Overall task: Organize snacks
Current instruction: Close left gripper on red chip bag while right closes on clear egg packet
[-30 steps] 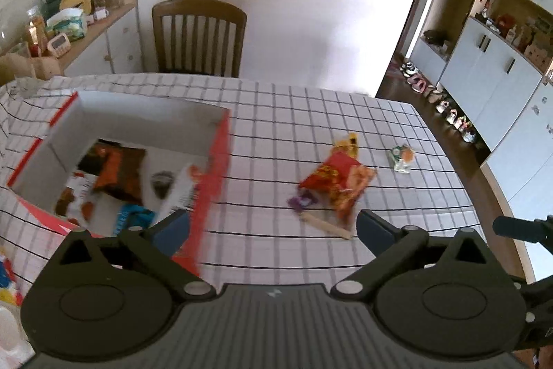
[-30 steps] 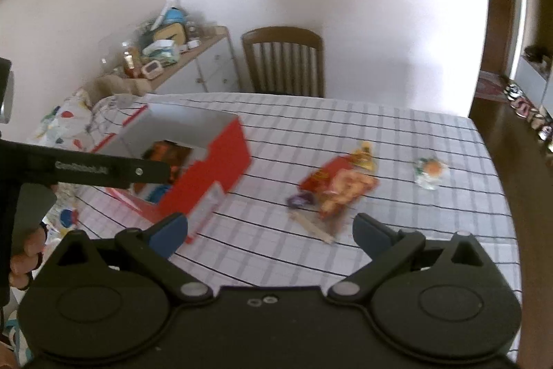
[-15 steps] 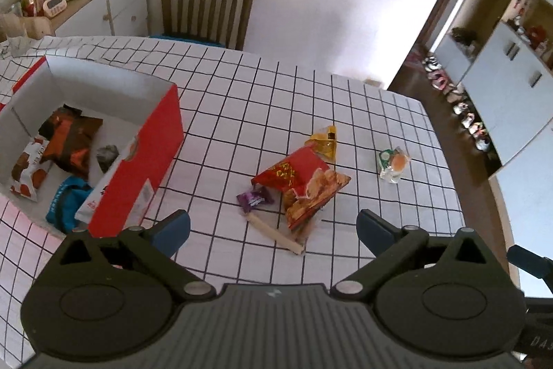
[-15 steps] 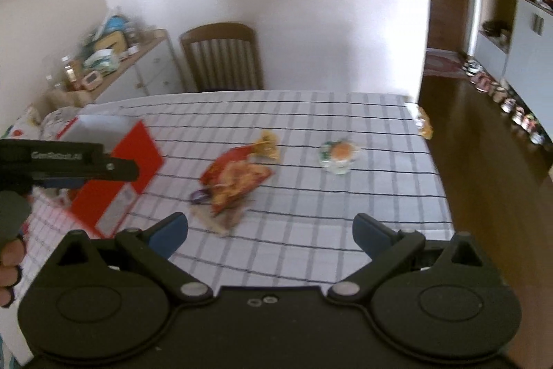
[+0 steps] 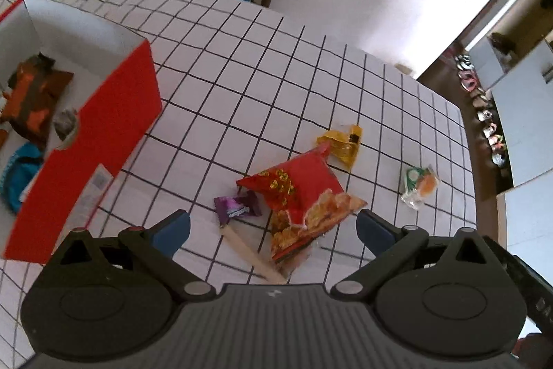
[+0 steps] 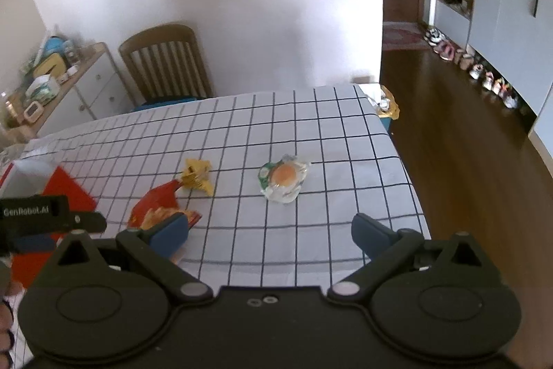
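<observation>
Left gripper (image 5: 273, 227), jaws wide and empty, hung just above the red snack bag (image 5: 300, 199), whose long axis ran away from it; right gripper (image 6: 269, 230), equally wide, faced the clear-wrapped snack (image 6: 283, 177) lying ahead on the checked tablecloth (image 6: 328, 134)
</observation>
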Tool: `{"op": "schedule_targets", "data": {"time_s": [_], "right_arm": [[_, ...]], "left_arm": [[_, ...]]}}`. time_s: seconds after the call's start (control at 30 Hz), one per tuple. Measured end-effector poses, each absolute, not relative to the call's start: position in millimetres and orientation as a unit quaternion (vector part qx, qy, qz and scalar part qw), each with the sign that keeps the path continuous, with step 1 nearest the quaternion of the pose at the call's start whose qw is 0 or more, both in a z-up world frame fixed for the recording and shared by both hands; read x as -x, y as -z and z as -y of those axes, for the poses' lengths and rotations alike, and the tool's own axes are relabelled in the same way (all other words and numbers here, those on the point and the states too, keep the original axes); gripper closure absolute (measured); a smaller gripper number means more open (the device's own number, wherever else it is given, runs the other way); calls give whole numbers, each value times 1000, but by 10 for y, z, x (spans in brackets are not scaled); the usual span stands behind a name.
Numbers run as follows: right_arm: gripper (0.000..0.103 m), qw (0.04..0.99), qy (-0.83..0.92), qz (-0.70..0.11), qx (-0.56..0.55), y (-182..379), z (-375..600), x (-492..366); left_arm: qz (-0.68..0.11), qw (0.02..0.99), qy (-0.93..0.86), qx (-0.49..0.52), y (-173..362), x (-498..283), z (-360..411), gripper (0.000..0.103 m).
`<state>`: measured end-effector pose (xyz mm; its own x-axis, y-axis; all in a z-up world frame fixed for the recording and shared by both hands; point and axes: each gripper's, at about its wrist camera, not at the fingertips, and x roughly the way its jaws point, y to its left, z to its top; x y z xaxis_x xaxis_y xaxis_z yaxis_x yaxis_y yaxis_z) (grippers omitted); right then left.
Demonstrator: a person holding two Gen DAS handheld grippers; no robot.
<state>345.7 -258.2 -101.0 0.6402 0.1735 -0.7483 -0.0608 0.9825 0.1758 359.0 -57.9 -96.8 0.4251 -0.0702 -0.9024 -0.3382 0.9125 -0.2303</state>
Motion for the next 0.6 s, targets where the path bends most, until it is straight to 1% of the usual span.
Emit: {"op": "schedule_targets", "data": {"time_s": [0.4,0.5,0.6], "right_arm": [[5,885,-12,-455,-98,1410,2571,-4273],[7,877,-1,-466,-116,1519,2579,-4438],[12,864,13,-476,-160,1640,2638,-4548]], "left_arm": [[-556,793,-104,226,1324,-4074,595,0],[-554,789,-109,241,1388,-4135,590,0],[-556,785,-107,252,1455,-4184,616,0]]}}
